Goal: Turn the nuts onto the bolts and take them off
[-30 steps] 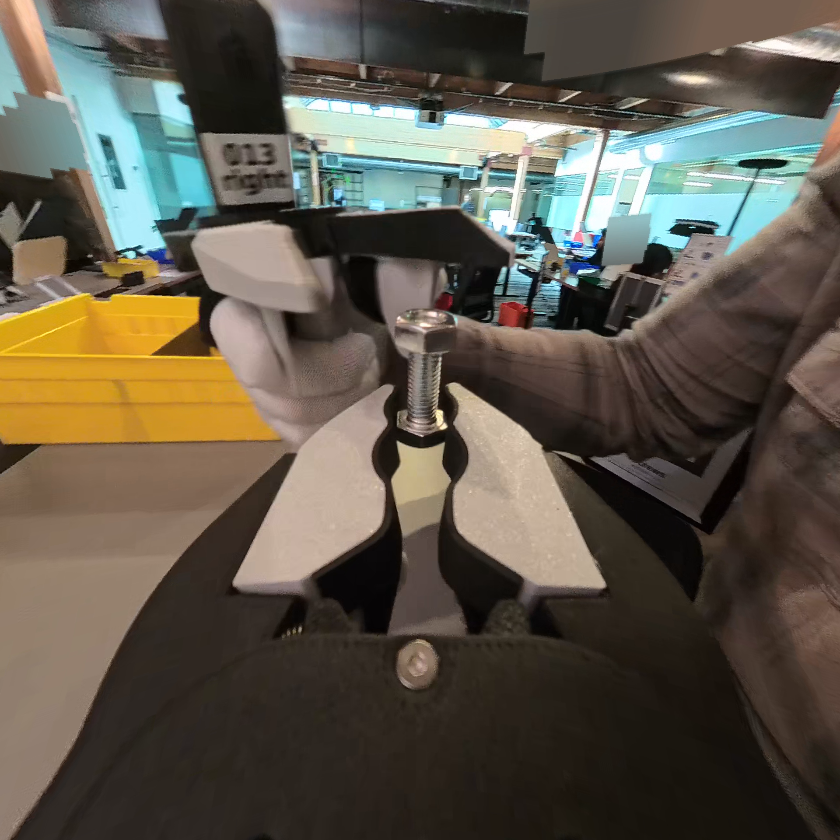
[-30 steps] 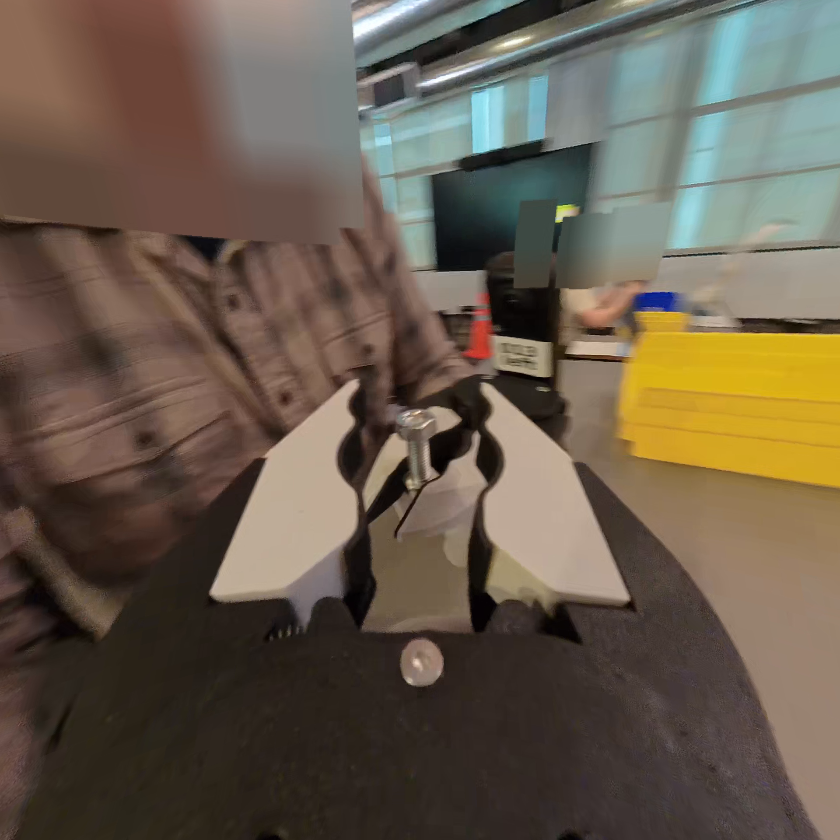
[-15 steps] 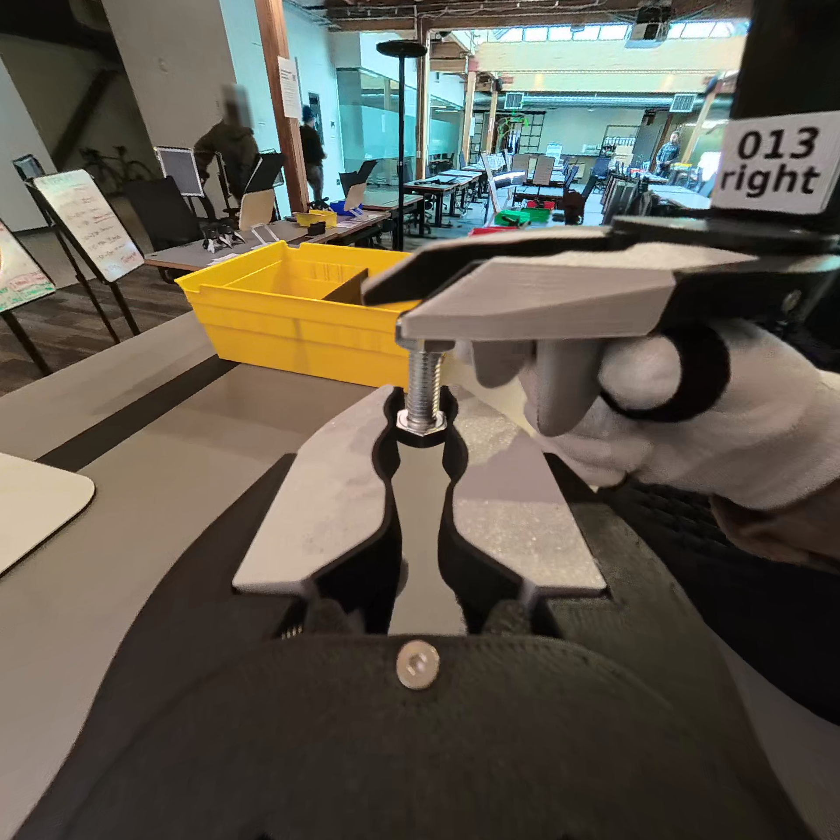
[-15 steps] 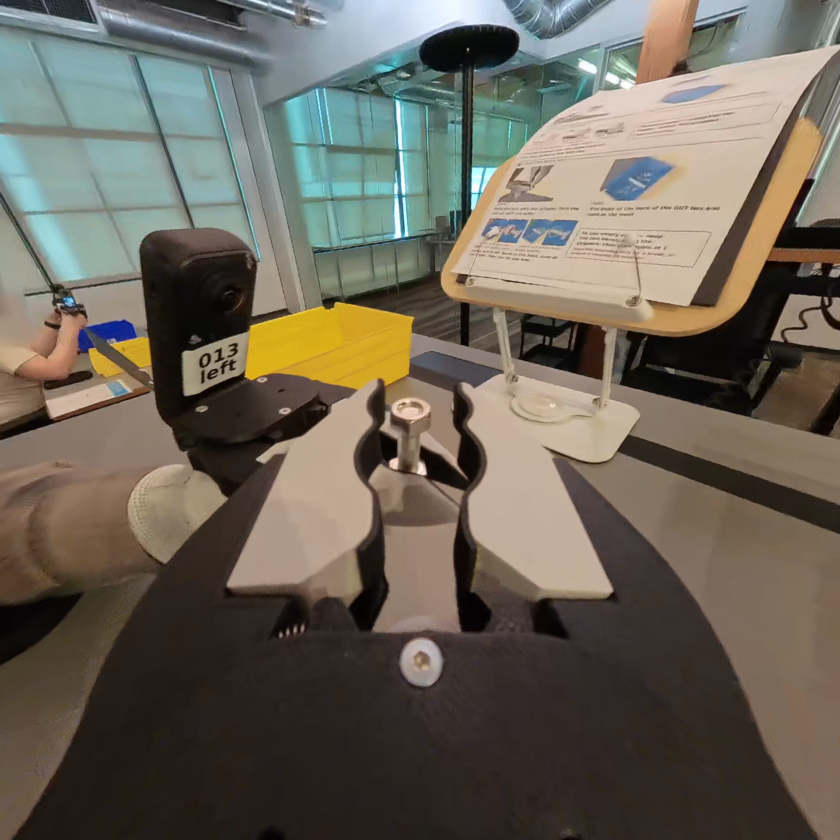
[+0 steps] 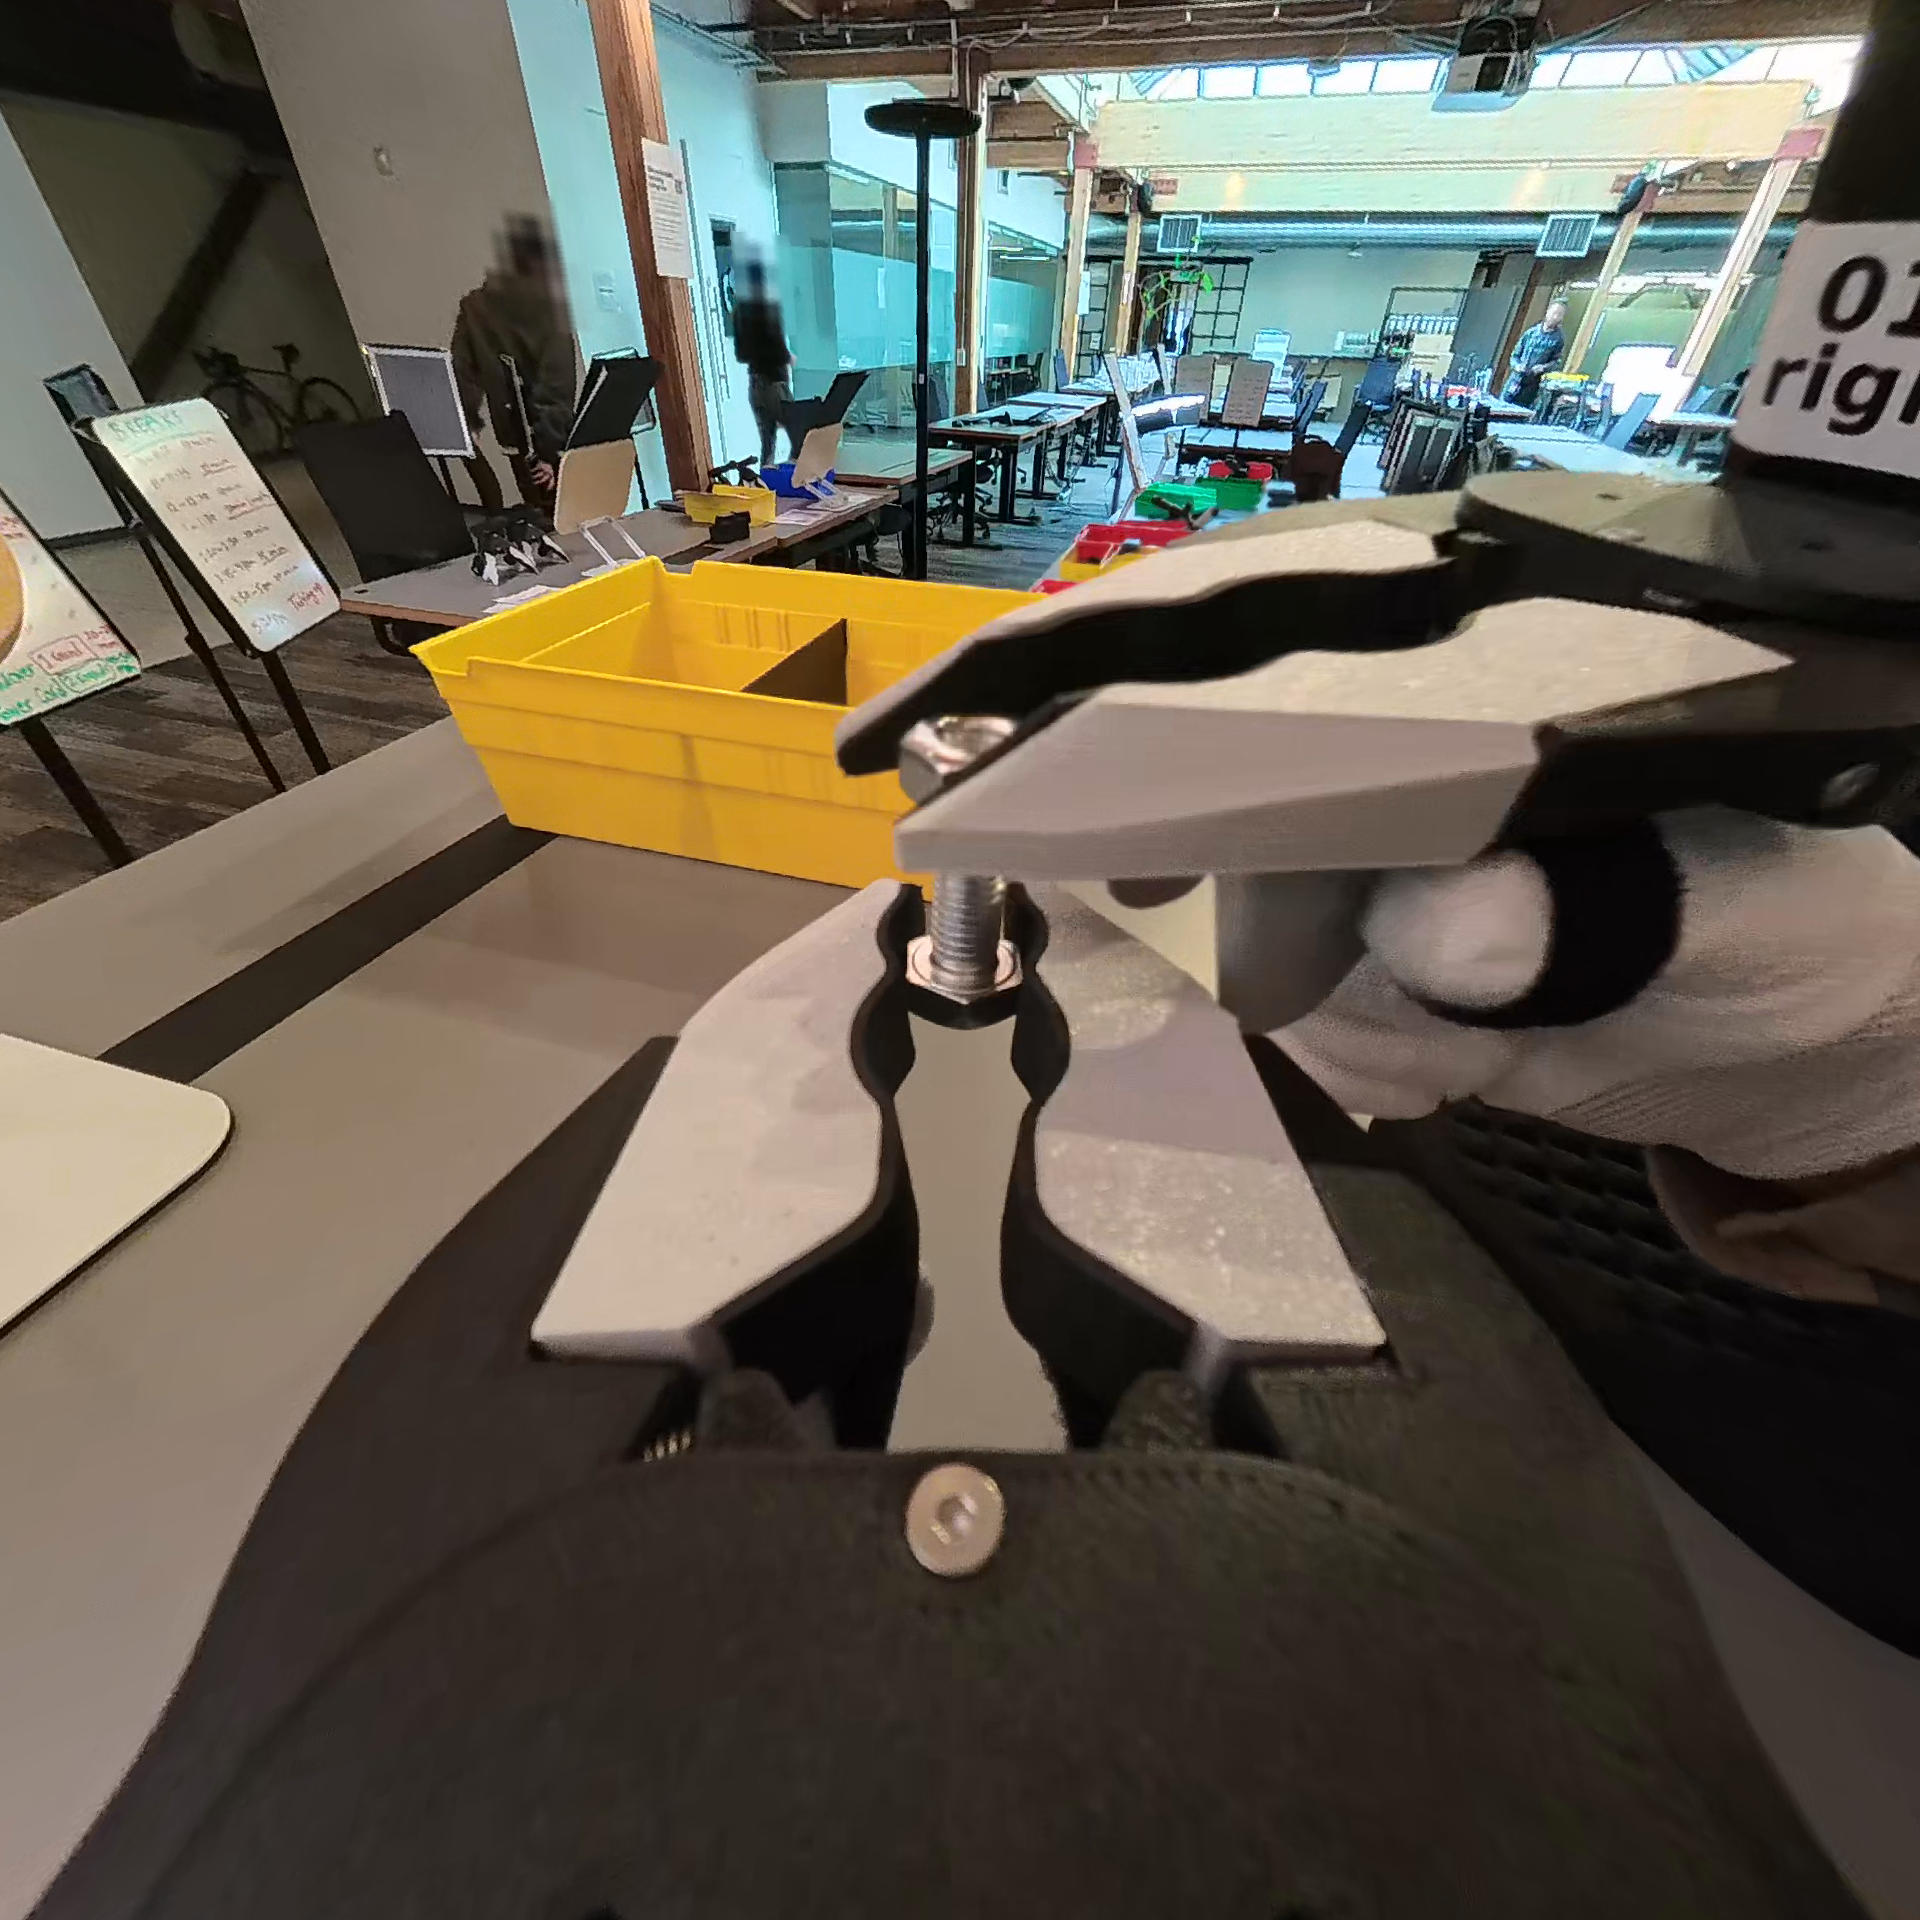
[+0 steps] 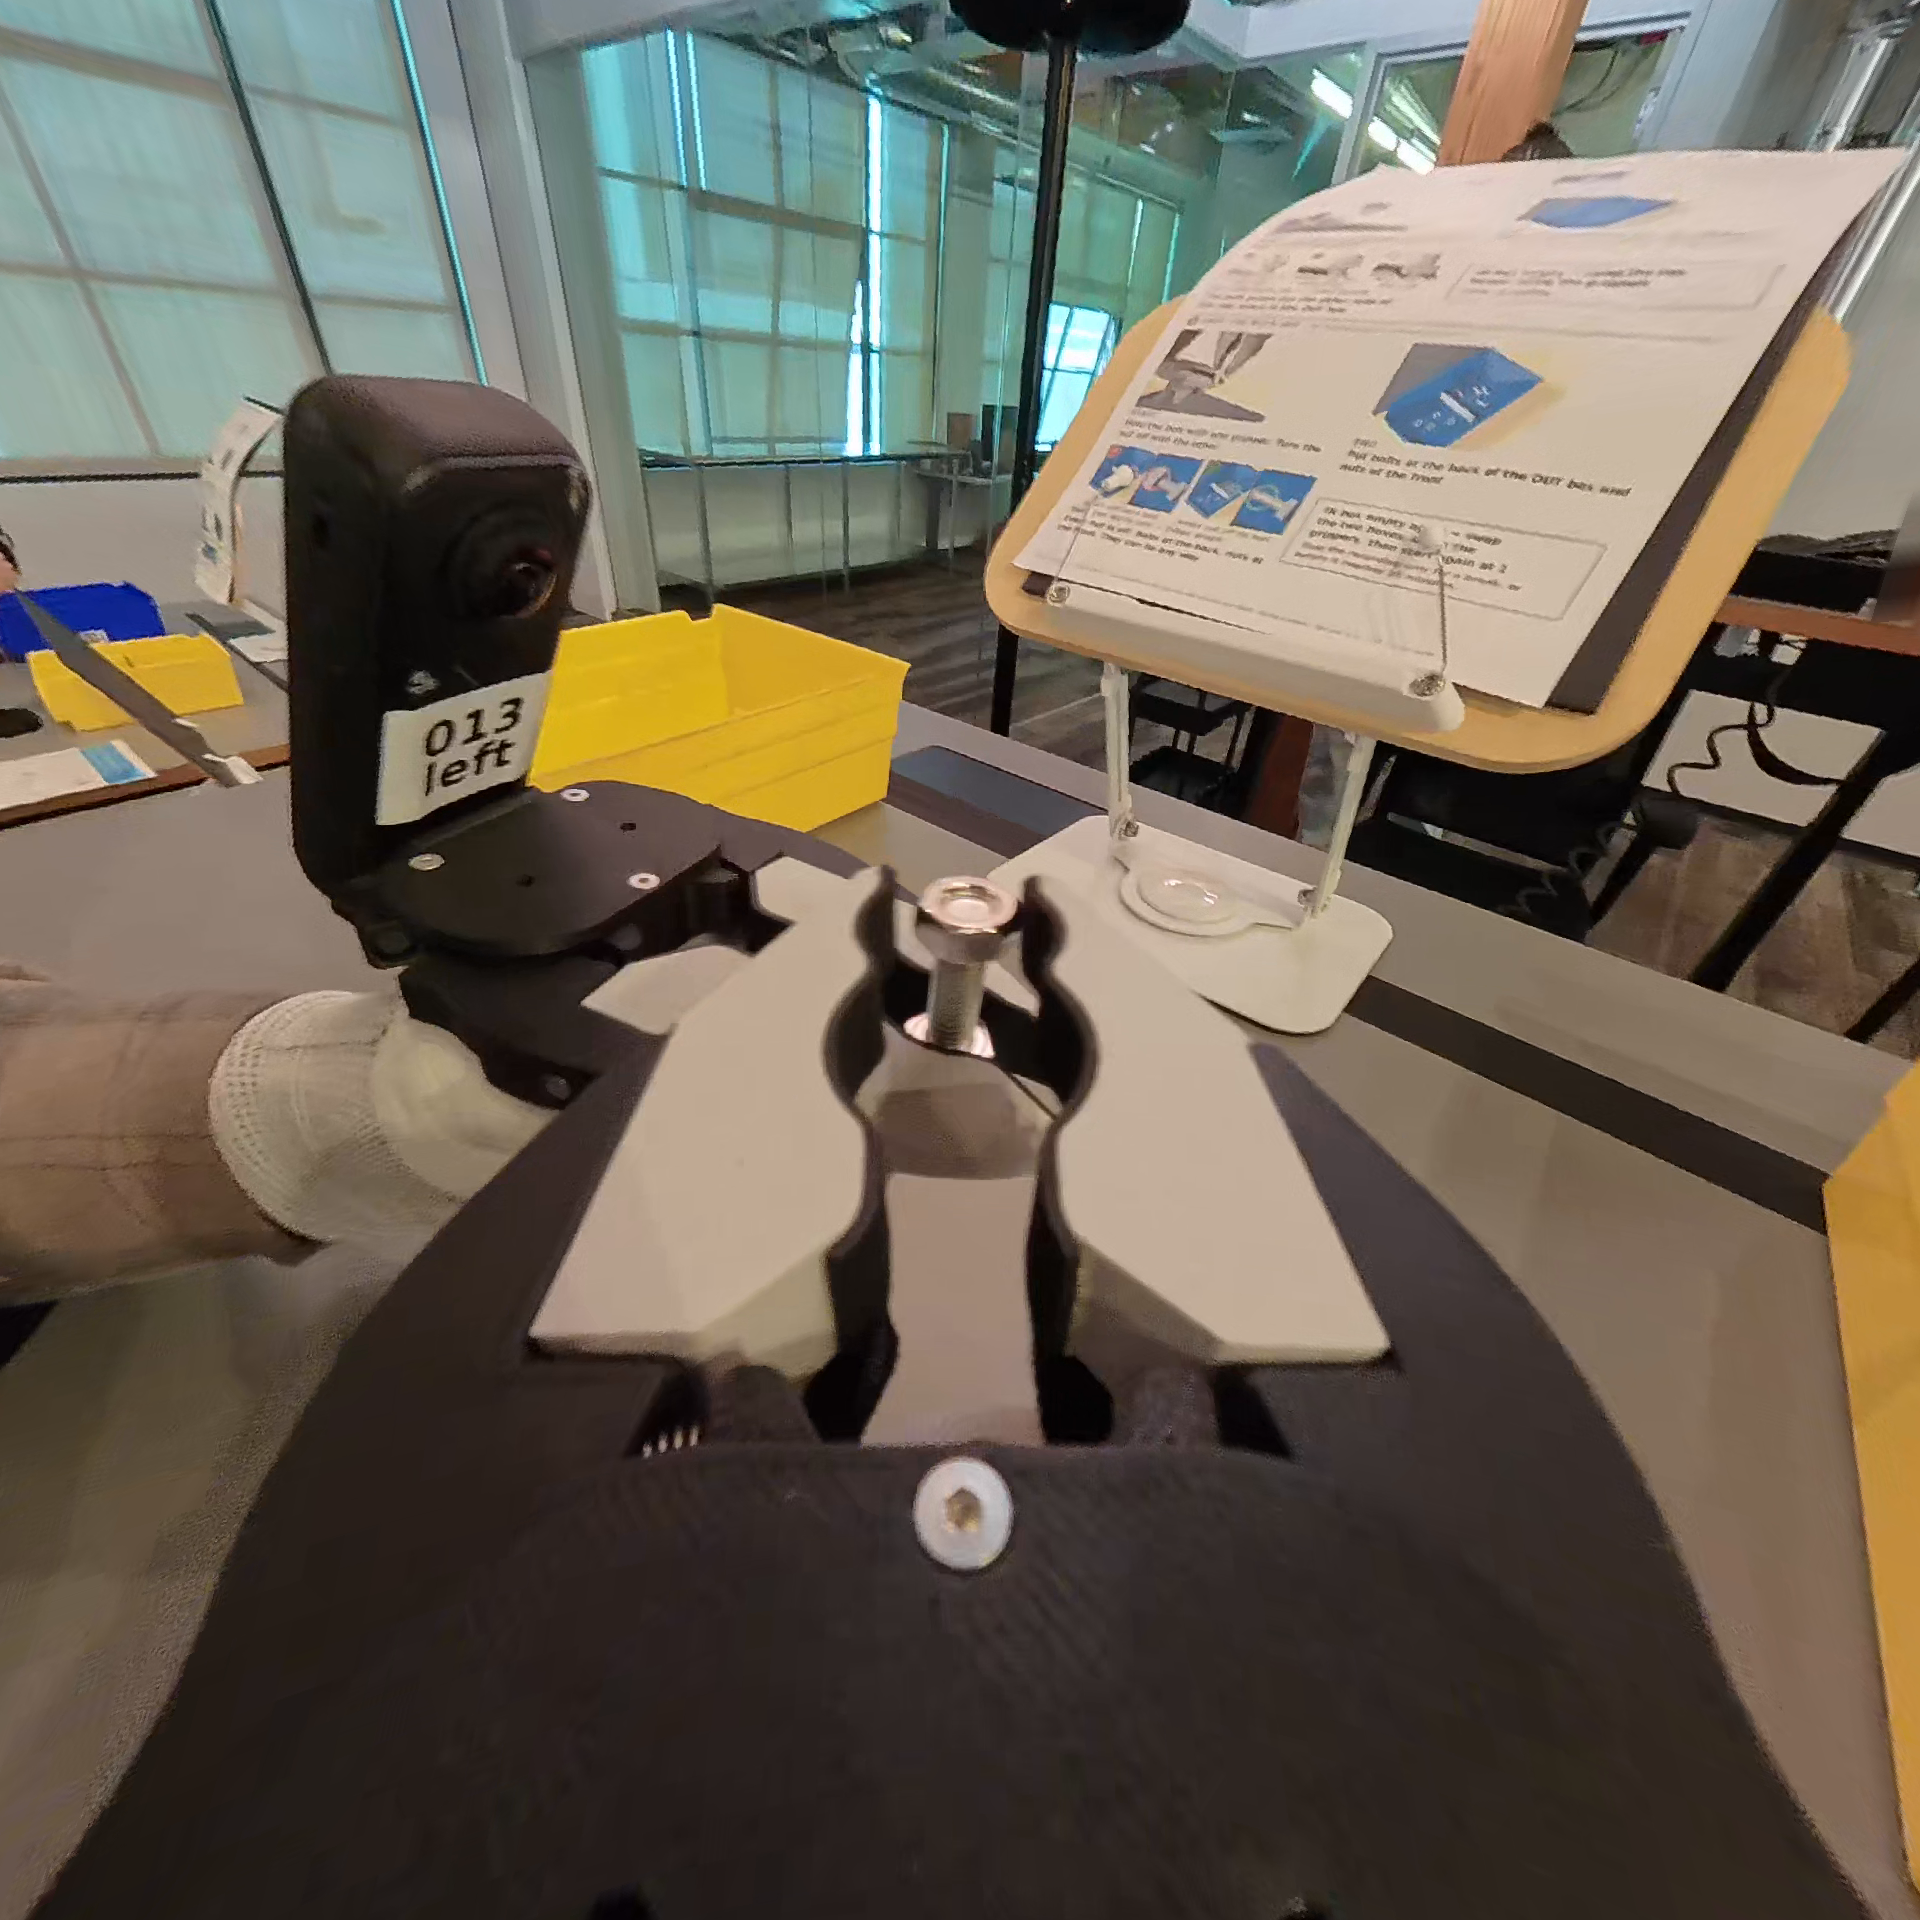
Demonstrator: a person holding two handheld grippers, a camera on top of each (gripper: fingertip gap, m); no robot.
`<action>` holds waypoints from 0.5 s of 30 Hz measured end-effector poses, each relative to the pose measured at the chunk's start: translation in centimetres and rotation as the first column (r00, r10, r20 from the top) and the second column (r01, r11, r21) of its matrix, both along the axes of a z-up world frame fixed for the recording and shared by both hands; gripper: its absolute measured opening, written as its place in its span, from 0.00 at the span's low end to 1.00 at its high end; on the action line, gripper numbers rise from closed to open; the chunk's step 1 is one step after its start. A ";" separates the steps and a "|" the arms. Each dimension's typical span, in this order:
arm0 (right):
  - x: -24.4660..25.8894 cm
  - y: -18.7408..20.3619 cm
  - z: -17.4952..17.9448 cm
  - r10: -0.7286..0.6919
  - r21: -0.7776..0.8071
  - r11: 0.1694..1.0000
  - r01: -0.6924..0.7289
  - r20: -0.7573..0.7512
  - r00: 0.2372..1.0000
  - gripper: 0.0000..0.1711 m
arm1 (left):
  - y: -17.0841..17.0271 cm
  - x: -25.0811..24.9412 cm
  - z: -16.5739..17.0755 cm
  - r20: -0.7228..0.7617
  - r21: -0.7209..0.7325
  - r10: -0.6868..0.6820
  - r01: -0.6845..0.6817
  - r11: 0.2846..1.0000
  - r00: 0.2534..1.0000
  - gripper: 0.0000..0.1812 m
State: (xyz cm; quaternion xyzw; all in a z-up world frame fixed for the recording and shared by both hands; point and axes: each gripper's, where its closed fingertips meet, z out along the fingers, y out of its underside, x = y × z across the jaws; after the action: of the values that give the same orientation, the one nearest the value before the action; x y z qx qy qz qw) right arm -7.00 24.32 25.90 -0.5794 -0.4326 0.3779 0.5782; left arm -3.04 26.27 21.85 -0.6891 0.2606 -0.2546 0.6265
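Centre frame, both views: our left gripper (image 5: 961,971) clamps the nut (image 5: 962,975), bolt (image 5: 965,914) upright through it; our right gripper (image 6: 961,920) pinches the bolt head (image 6: 966,912) from above

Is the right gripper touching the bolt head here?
Touching. In the left wrist view, the right gripper is closed on the bolt head from both sides, no gap visible, while the left gripper holds the nut.
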 end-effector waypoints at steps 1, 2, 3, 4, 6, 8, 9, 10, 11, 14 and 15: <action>0.1 0.2 0.0 -0.009 -0.004 1.000 0.009 -0.009 1.000 0.10 | 0.0 0.0 0.0 0.001 0.000 0.001 -0.001 1.000 1.000 0.09; 0.0 0.1 0.0 0.002 -0.011 1.000 -0.002 -0.019 1.000 0.10 | 0.0 0.0 0.0 0.002 0.000 -0.004 0.004 1.000 1.000 0.09; 0.0 0.0 0.1 0.013 -0.016 1.000 -0.013 -0.028 1.000 0.10 | -0.1 0.0 0.1 0.002 0.003 -0.006 0.006 1.000 1.000 0.09; 0.1 0.1 0.1 0.019 -0.018 1.000 -0.019 -0.033 0.999 0.10 | -0.1 0.0 0.1 0.001 0.003 -0.008 0.008 1.000 1.000 0.09; 0.1 -0.1 0.1 0.065 -0.025 0.998 -0.066 -0.033 0.997 0.10 | -0.2 0.1 0.2 0.006 0.006 -0.018 0.017 1.000 1.000 0.09; 0.1 -0.2 0.2 0.128 -0.025 0.991 -0.128 -0.021 0.992 0.10 | -0.3 0.2 0.2 0.006 0.004 -0.027 0.027 1.000 1.000 0.09; 0.0 -0.5 0.2 0.190 -0.032 0.981 -0.190 -0.013 0.982 0.10 | -0.4 0.2 0.3 0.008 0.007 -0.036 0.035 0.999 0.999 0.08; 0.1 -0.8 0.3 0.254 -0.028 0.967 -0.254 -0.013 0.967 0.10 | -0.5 0.3 0.5 0.014 0.010 -0.045 0.045 0.999 0.999 0.08; 0.2 -1.0 0.3 0.317 -0.035 0.948 -0.317 -0.011 0.949 0.10 | -0.6 0.4 0.5 0.011 0.007 -0.051 0.050 0.999 0.999 0.09; 0.7 -1.5 0.4 0.514 -0.047 0.857 -0.514 -0.009 0.858 0.10 | -0.9 0.9 0.5 0.010 0.009 -0.071 0.070 0.997 0.997 0.08; 0.9 -1.7 0.3 0.587 -0.074 0.807 -0.586 -0.012 0.810 0.10 | -1.0 1.0 0.5 0.006 0.010 -0.080 0.080 0.997 0.997 0.08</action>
State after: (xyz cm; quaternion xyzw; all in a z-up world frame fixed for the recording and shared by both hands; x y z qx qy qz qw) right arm -6.11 22.63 26.25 -0.4411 -0.5793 0.5502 0.4089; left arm -2.01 25.26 22.32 -0.6743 0.2871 -0.2803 0.6200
